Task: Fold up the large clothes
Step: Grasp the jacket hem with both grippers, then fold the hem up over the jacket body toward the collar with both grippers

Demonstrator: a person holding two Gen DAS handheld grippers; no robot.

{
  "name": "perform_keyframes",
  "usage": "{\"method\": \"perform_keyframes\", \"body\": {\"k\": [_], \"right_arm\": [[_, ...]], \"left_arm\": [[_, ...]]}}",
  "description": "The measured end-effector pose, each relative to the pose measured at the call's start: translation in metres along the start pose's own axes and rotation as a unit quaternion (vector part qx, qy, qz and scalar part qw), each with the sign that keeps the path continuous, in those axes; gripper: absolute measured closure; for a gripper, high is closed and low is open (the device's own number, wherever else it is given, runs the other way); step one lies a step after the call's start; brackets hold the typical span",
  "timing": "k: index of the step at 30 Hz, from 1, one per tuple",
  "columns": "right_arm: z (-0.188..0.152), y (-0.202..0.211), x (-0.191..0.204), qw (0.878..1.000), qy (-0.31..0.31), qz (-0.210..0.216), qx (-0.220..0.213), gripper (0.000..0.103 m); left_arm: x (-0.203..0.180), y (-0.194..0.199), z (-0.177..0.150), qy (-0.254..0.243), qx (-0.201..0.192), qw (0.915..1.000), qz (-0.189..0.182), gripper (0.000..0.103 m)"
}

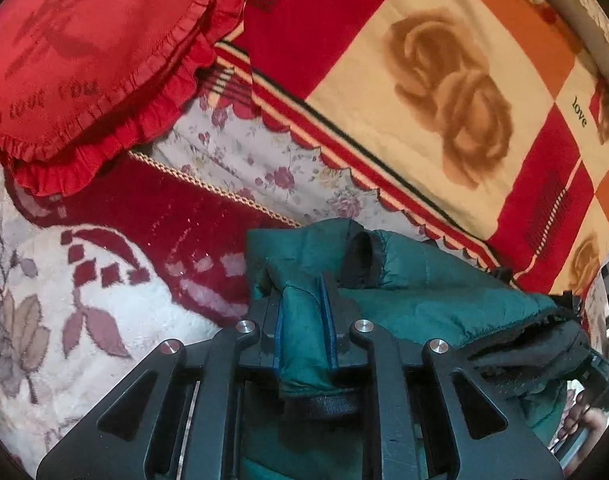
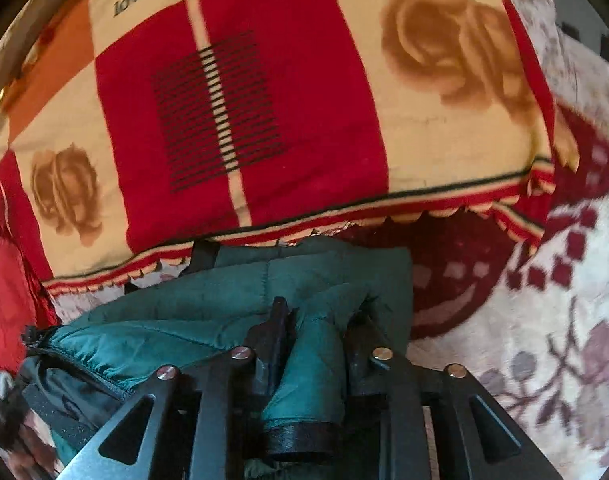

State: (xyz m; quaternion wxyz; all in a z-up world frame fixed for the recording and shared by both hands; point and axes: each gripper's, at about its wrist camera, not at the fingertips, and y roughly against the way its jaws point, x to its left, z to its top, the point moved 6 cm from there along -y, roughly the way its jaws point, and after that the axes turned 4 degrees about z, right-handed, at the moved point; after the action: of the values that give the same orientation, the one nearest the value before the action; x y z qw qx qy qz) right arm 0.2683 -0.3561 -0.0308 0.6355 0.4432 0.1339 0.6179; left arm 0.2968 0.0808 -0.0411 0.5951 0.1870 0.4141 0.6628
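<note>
Quilted, slightly shiny green jacket (image 1: pixel 424 280) cloth; seemingly fuzzy woven blanket (image 1: pixel 384 80).

A plush blanket (image 1: pixel 36 280) – cream with dark red fields and mauve leaves – covers the surface that carries everything. On it, farther back, lies a checked blanket (image 1: pixel 384 80) in red, cream and orange, with brown roses and the word "love"; a floral sheet (image 1: pixel 244 164) shows from under its scalloped edge. A red frilled pillow (image 1: pixel 84 52) rests at the left, overlapping the plush blanket. A green jacket (image 1: pixel 424 300) – quilted, with dark lining – lies on the plush blanket, its far edge just at the checked blanket's border
</note>
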Motion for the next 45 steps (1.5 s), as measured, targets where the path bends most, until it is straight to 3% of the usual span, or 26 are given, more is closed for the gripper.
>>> {"method": "perform_keyframes", "body": {"k": [2, 4, 7, 9, 10, 11, 14, 16, 18, 24, 26, 31, 34, 39, 45], "right_arm": [[0.001, 0.004, 0.002, 1.000, 0.002, 0.016, -0.004, 0.069], [0.003, 0.011, 0.004, 1.000, 0.013, 0.018, -0.004, 0.067], [0.007, 0.027, 0.011, 0.999, 0.033, 0.017, -0.009, 0.060], [0.009, 0.042, 0.019, 0.998, 0.054, 0.014, -0.020, 0.045], [0.011, 0.046, 0.021, 0.998, 0.061, 0.006, -0.028, 0.029], [0.013, 0.053, 0.023, 0.996, 0.072, -0.009, -0.045, 0.025], [0.020, 0.074, 0.030, 0.993, 0.090, -0.022, -0.072, 0.025], [0.016, 0.085, 0.040, 0.993, 0.091, 0.004, -0.078, 0.025], [0.000, 0.089, 0.060, 0.989, 0.126, 0.019, -0.070, 0.025], [-0.048, 0.056, 0.123, 0.967, 0.251, 0.023, -0.030, 0.029], [-0.054, 0.037, 0.135, 0.962, 0.272, 0.013, -0.023, 0.033], [-0.047, -0.008, 0.145, 0.956, 0.291, -0.034, -0.025, 0.034], [-0.040, -0.034, 0.138, 0.957, 0.284, -0.052, -0.019, 0.034], [-0.032, -0.079, 0.117, 0.971, 0.236, -0.045, 0.013, 0.034], [-0.032, -0.091, 0.109, 0.973, 0.223, -0.047, 0.021, 0.033]], "left_arm": [[-0.001, -0.002, 0.000, -0.008, -0.001, 1.0000, -0.002, 0.087], [0.000, -0.002, 0.002, -0.011, 0.007, 0.9998, -0.012, 0.086], [0.005, 0.004, 0.008, 0.009, 0.027, 0.9986, -0.044, 0.084], [0.008, 0.010, 0.012, 0.026, 0.034, 0.9970, -0.065, 0.081], [0.009, 0.015, 0.013, 0.029, 0.036, 0.9964, -0.071, 0.080], [0.008, 0.019, 0.015, 0.029, 0.036, 0.9961, -0.075, 0.078], [0.005, 0.032, 0.018, 0.023, 0.025, 0.9964, -0.077, 0.069], [0.010, 0.045, 0.022, 0.026, -0.004, 0.9976, -0.064, 0.037], [0.017, 0.063, 0.027, 0.038, -0.049, 0.9964, -0.057, 0.029], [0.001, 0.066, 0.012, 0.004, -0.054, 0.9974, -0.047, 0.029], [-0.016, 0.056, -0.002, -0.023, -0.053, 0.9975, -0.041, 0.029], [-0.044, 0.010, -0.031, -0.072, -0.034, 0.9968, 0.014, 0.029], [-0.044, -0.017, -0.038, -0.084, -0.025, 0.9947, 0.053, 0.029], [-0.041, -0.037, -0.033, -0.086, -0.027, 0.9939, 0.063, 0.023], [-0.045, -0.044, -0.035, -0.101, -0.041, 0.9910, 0.078, 0.021]]}}
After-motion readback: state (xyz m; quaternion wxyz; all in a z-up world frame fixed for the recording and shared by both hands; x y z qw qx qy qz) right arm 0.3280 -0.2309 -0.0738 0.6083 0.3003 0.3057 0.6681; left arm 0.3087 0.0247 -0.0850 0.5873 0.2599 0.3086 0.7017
